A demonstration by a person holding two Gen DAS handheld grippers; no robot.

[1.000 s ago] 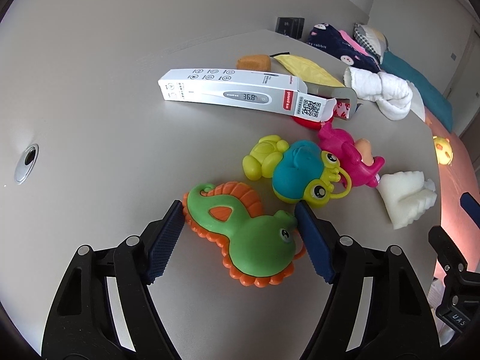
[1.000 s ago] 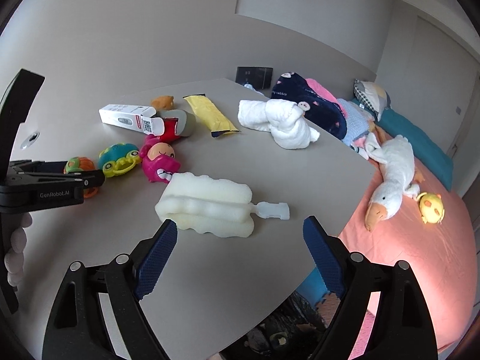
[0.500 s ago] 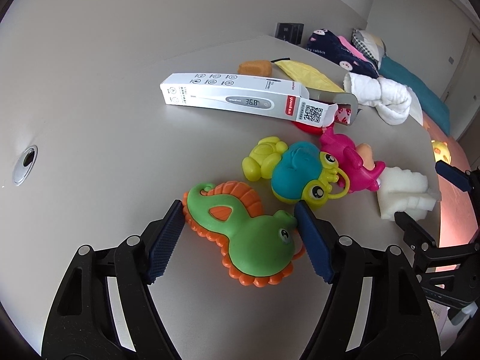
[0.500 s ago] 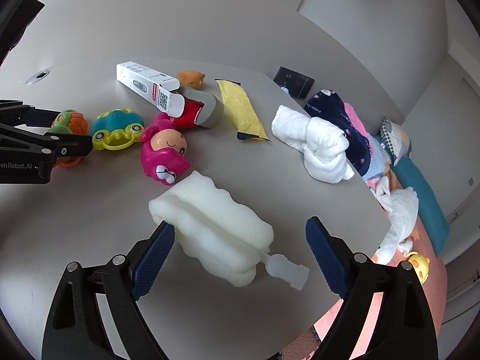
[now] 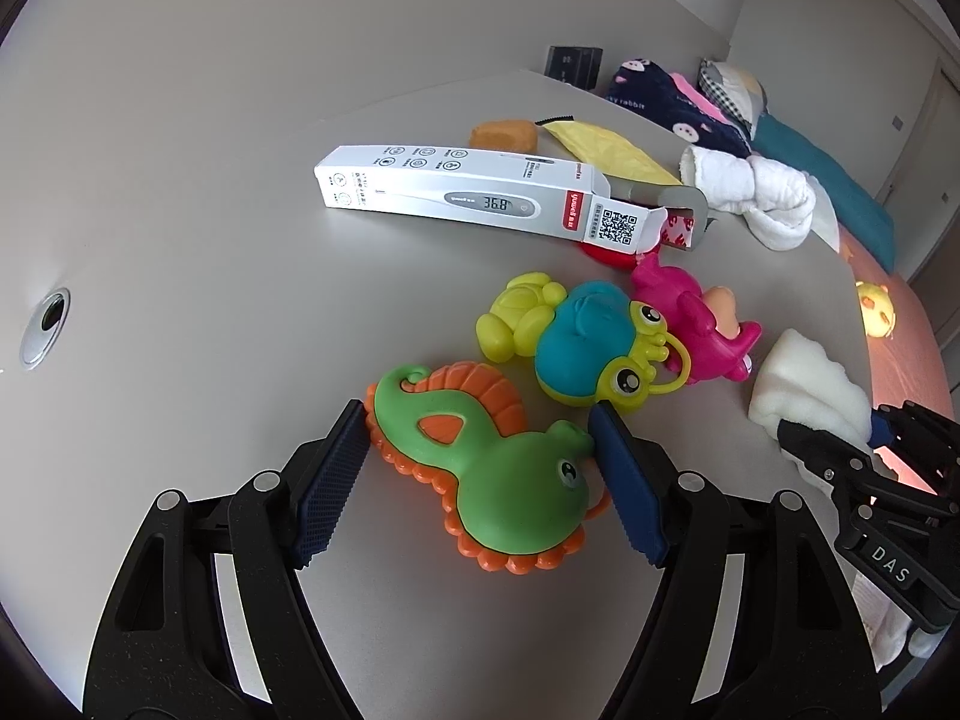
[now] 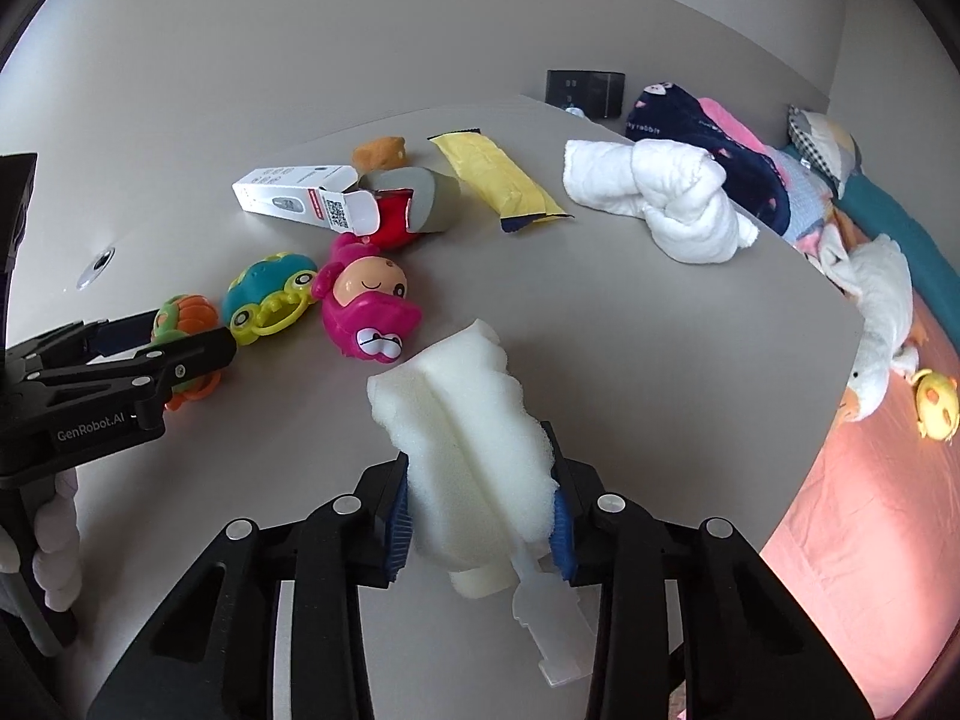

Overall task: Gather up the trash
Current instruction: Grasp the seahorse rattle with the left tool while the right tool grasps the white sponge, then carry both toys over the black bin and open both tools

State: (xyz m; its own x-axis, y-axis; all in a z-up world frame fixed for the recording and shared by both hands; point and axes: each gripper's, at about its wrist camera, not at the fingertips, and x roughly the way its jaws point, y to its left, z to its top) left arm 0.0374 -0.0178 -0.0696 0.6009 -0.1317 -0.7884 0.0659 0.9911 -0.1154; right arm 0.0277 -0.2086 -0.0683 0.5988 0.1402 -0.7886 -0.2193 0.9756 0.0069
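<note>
A white foam sponge brush with a clear plastic handle lies on the grey table. My right gripper is closing on it, and both blue pads squeeze its near end. In the left wrist view the sponge shows at the right with the right gripper on it. My left gripper stands open, straddling a green and orange seahorse toy that lies flat. A yellow wrapper, a white thermometer box and a red and grey packet lie farther back.
A blue and yellow toy and a pink toy sit between the grippers. A knotted white towel lies at the back right. The table edge curves on the right, with a bed, clothes and a plush goose beyond. A metal grommet sits at left.
The right gripper came forward and down over the sponge brush and closed its jaws on it. The left gripper and the seahorse toy have not moved.
</note>
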